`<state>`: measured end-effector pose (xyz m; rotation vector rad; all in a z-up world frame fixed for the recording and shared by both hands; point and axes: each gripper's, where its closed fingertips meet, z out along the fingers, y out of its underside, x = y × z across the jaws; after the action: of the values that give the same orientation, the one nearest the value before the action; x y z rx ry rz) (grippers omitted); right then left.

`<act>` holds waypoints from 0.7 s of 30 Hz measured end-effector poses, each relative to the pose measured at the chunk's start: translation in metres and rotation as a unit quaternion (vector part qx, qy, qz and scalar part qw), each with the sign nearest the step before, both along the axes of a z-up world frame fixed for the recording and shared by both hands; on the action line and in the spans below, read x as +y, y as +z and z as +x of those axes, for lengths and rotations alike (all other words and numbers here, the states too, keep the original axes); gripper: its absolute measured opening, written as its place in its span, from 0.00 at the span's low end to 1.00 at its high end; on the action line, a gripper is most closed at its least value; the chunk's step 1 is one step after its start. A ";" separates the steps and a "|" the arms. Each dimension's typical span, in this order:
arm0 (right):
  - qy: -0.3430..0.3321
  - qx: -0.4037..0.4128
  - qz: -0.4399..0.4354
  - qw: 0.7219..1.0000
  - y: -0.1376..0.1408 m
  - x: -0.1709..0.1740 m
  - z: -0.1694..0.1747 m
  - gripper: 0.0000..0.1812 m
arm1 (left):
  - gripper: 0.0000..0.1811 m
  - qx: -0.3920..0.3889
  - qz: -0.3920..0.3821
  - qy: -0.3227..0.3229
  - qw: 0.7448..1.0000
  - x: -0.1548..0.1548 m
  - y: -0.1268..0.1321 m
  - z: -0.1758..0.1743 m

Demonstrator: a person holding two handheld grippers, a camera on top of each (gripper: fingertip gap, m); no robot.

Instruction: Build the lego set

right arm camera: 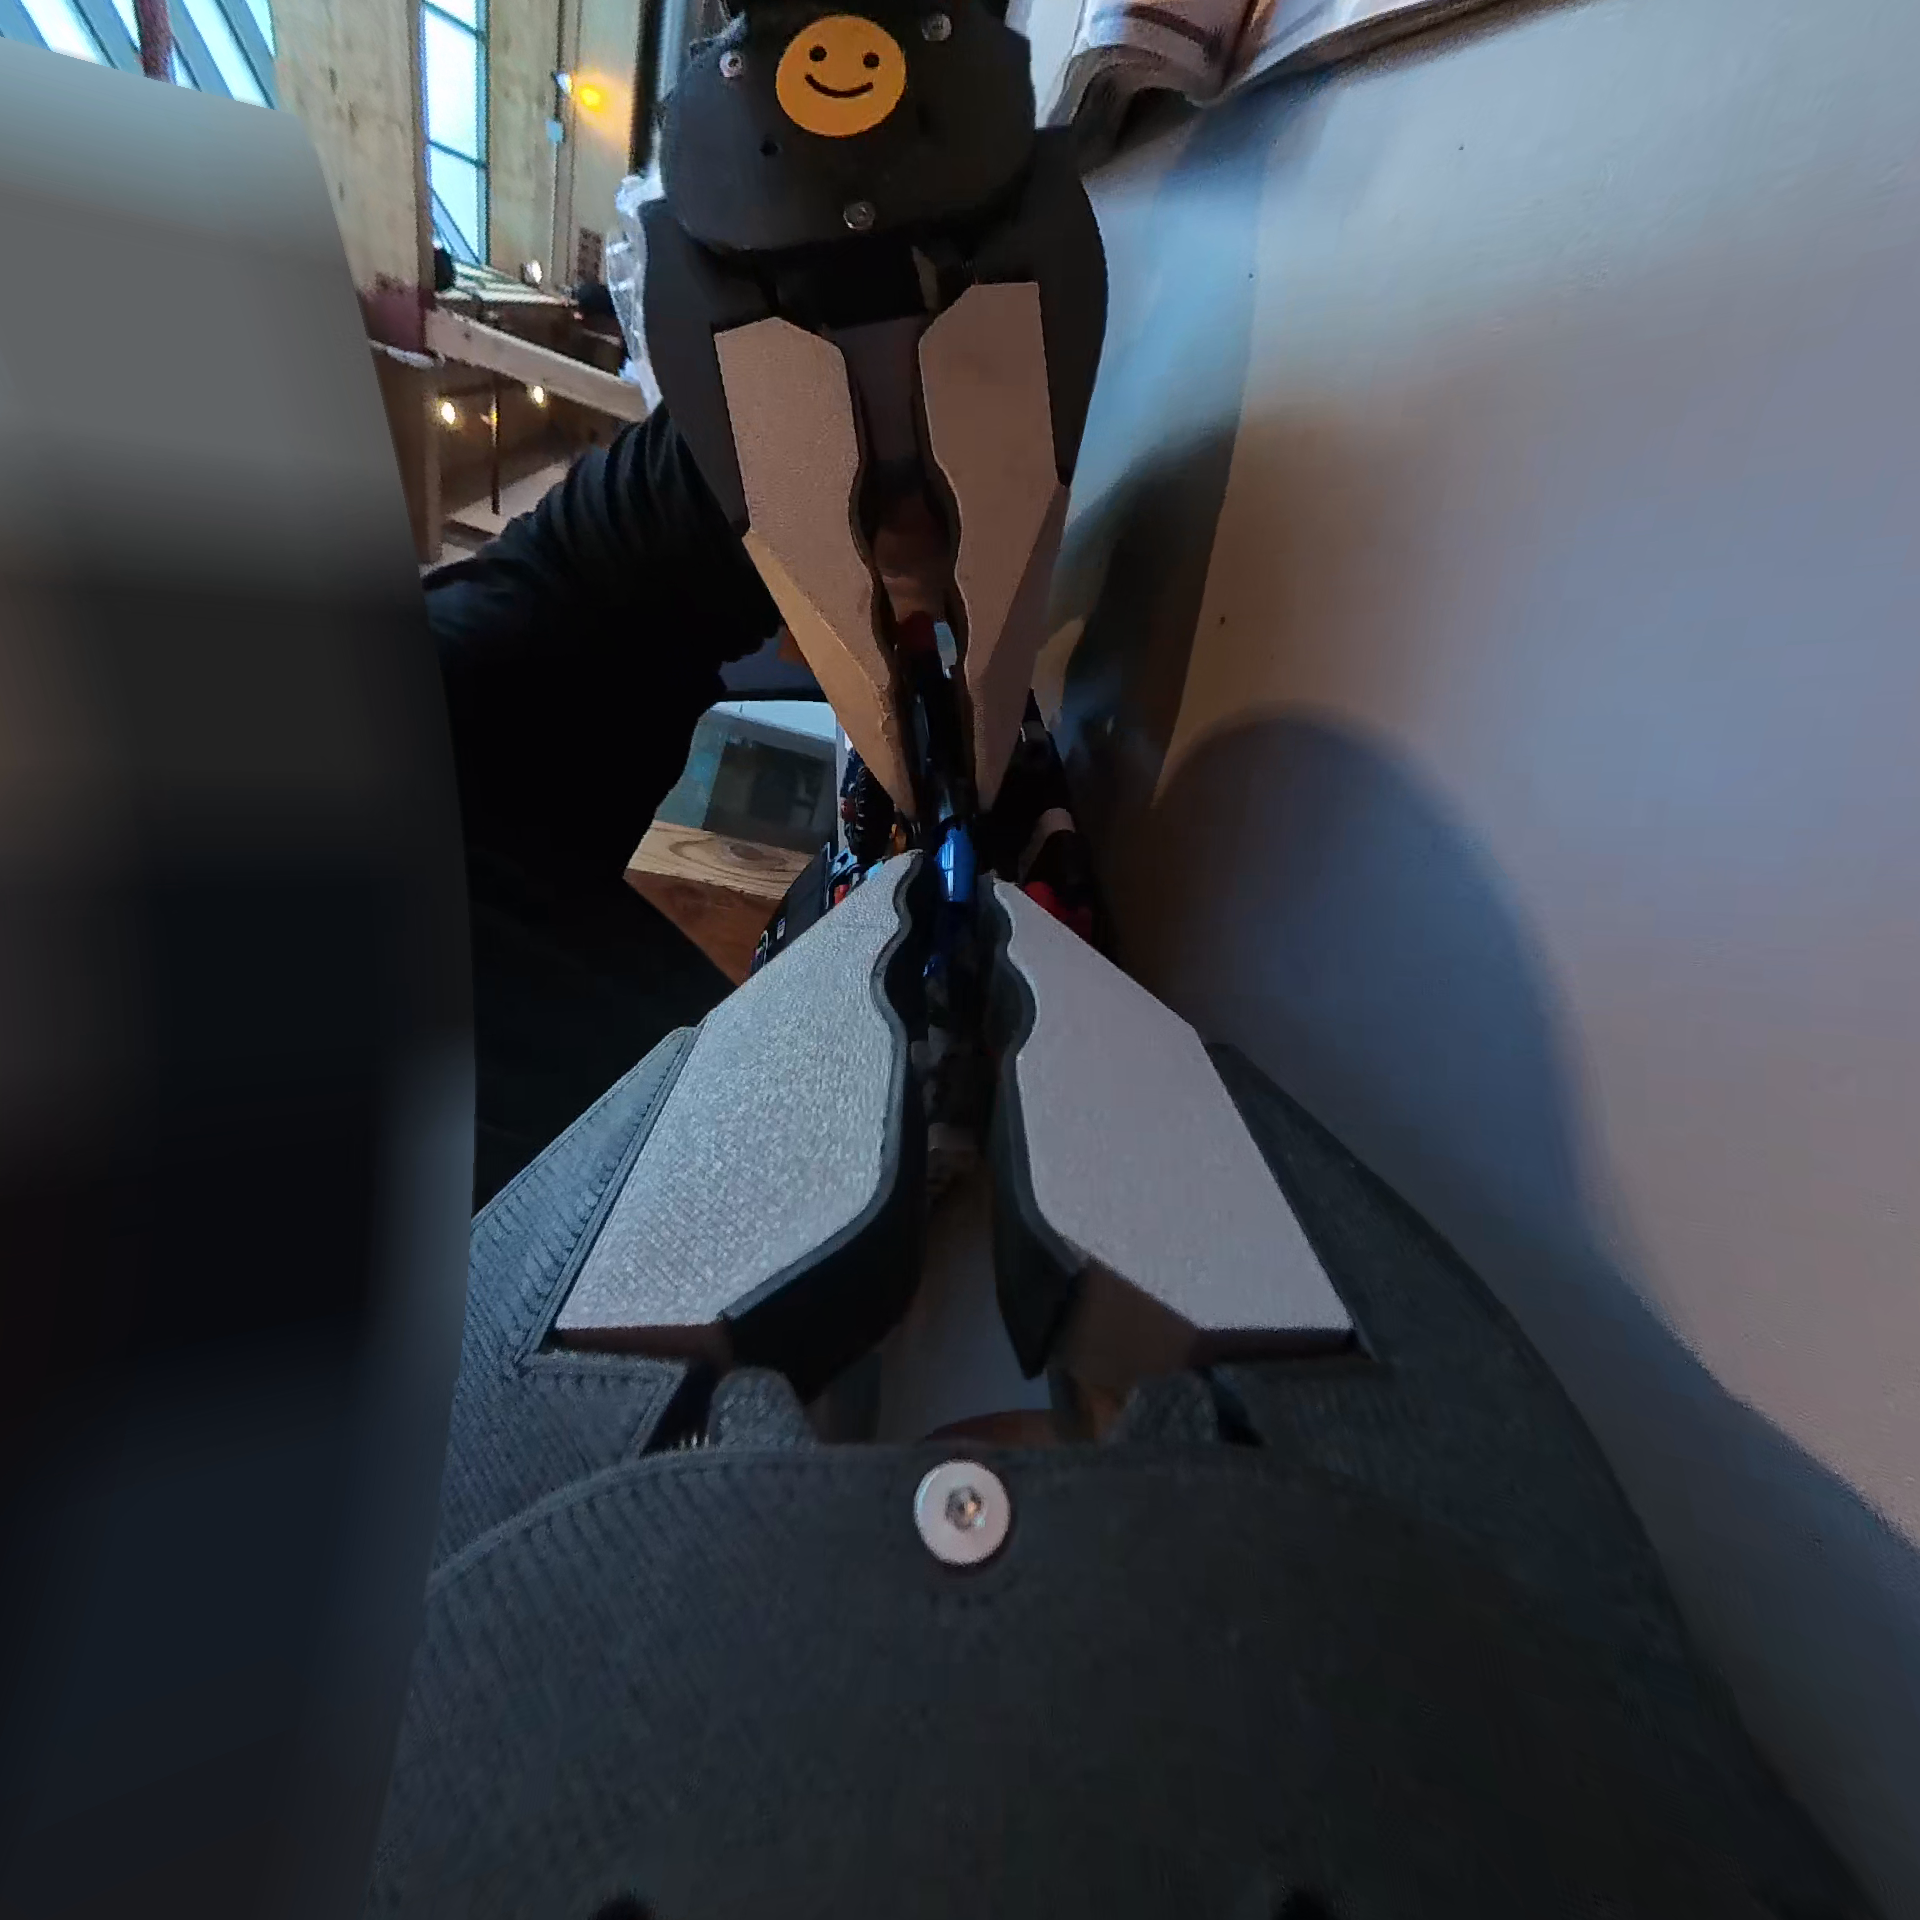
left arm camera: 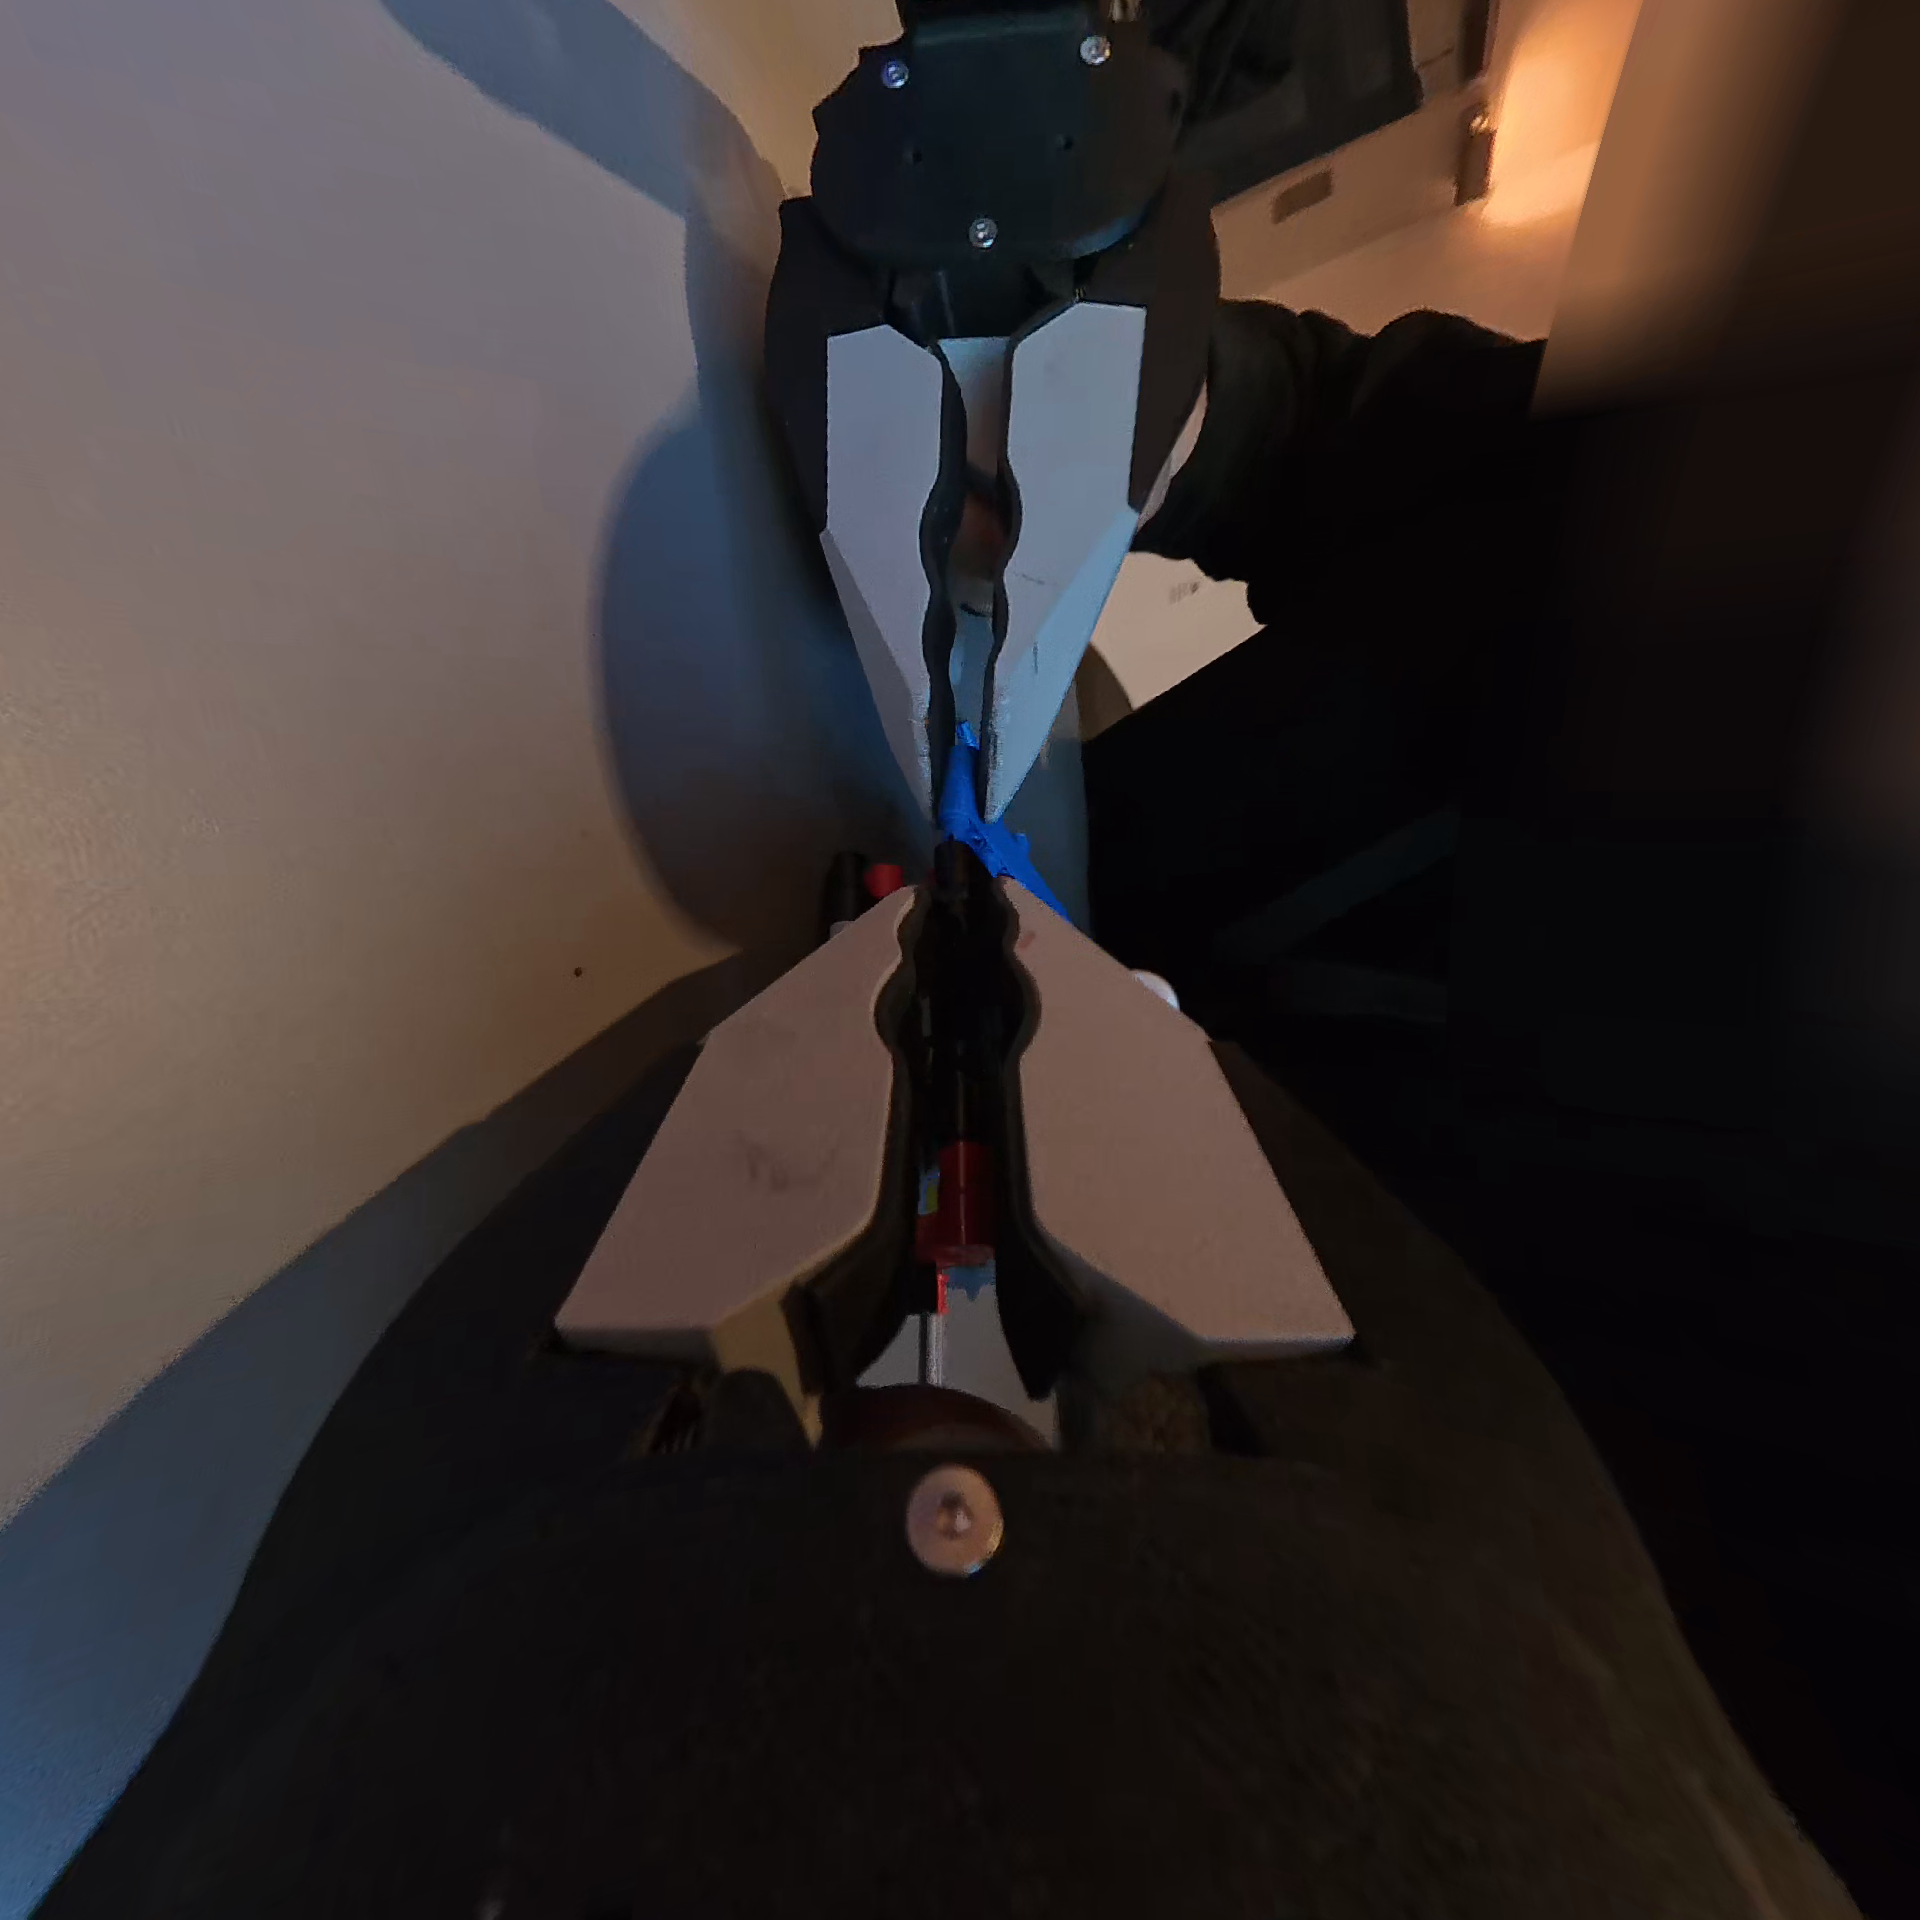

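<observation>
The blue lego piece (left arm camera: pixel 982 831) is judged light, rigid and smooth-sided, so it is likely to slip or twist if pinched at a corner; it is best taken across flat opposite faces, close to the joint being pressed. It is held at the tips of the right hand-held gripper (left arm camera: pixel 977 769), whose jaws are closed on it, and it projects just beyond those tips. A dark lego assembly (left arm camera: pixel 956 997) with a red part (left arm camera: pixel 961 1195) lies between the fingers of the left hand-held gripper (left arm camera: pixel 961 904), which is clamped on it. The two grippers are set tip to tip, so the blue piece meets the assembly directly ahead of the left tips; whether it is seated cannot be told. In the right wrist view the blue piece (right arm camera: pixel 951 862) is seen at the tips of the right hand-held gripper (right arm camera: pixel 951 894). A pale counter (left arm camera: pixel 260 623) is seen beside both
</observation>
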<state>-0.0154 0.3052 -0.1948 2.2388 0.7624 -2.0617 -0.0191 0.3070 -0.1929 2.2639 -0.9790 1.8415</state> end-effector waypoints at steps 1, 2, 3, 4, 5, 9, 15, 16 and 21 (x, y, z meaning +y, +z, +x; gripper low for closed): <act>0.001 -0.001 0.001 1.000 0.000 -0.001 0.000 0.03 | 0.03 -0.007 -0.012 0.005 1.000 0.000 0.000 0.000; 0.002 0.000 0.001 1.000 0.000 -0.001 0.000 0.03 | 0.03 -0.014 -0.021 0.010 1.000 -0.001 0.001 0.000; 0.006 0.004 -0.003 1.000 0.001 -0.002 0.000 0.03 | 0.03 -0.022 -0.023 0.011 0.999 -0.001 0.002 0.000; 0.008 0.009 -0.007 1.000 0.003 -0.002 -0.001 0.03 | 0.02 -0.026 -0.018 0.008 0.999 -0.001 0.004 0.001; 0.010 0.015 -0.010 1.000 0.005 -0.003 -0.001 0.03 | 0.02 -0.029 -0.012 0.006 0.999 -0.002 0.006 0.001; 0.020 0.030 -0.008 0.999 0.009 -0.006 -0.003 0.03 | 0.03 -0.048 -0.016 0.000 0.999 -0.004 0.010 0.009; -0.014 0.028 0.005 0.999 0.007 0.006 0.000 0.02 | 0.04 -0.047 -0.016 0.016 0.999 0.005 0.007 0.009; -0.011 0.024 0.007 1.000 0.006 0.008 0.001 0.03 | 0.04 -0.045 -0.014 0.014 0.999 0.004 0.007 0.008; -0.031 0.027 0.043 0.998 0.008 0.013 0.015 0.12 | 0.04 -0.058 -0.007 0.008 0.998 0.002 0.013 0.011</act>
<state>-0.0008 0.3183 -0.1871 2.2873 0.8124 -2.1652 -0.0083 0.3092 -0.1799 2.1855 -0.9632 2.0011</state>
